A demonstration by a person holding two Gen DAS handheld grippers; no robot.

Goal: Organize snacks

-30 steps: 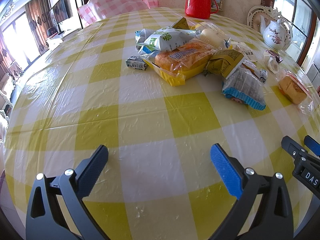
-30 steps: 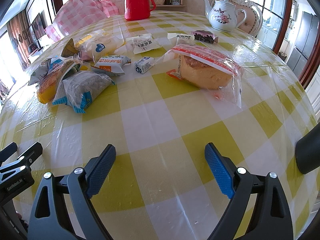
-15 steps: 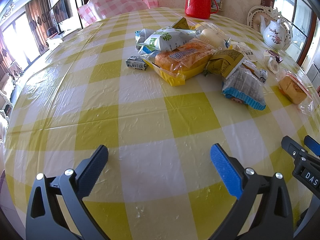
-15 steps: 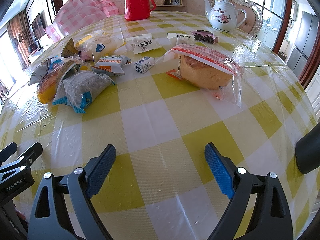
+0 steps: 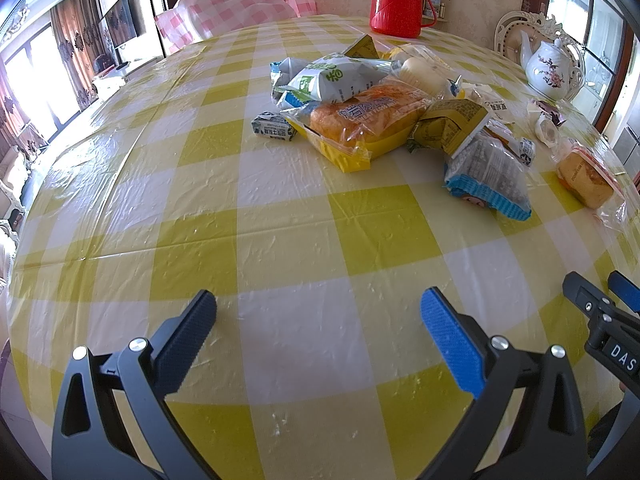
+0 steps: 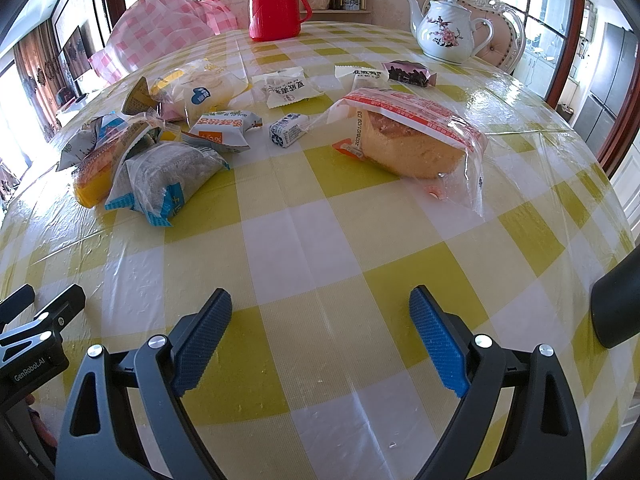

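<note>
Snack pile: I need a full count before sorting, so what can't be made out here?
- Left wrist view: packets under the bread tray are overlapped, so no count.
- Right wrist view: the same pile is bunched up.
- Small wrappers near the teapot: print too small.

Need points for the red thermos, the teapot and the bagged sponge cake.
red thermos (image 6: 274, 4), right wrist view, middle of the body.
teapot (image 6: 445, 34), right wrist view, the flower-painted belly.
sponge cake (image 6: 412, 150), right wrist view, the cake's yellow side inside its clear bag.
</note>
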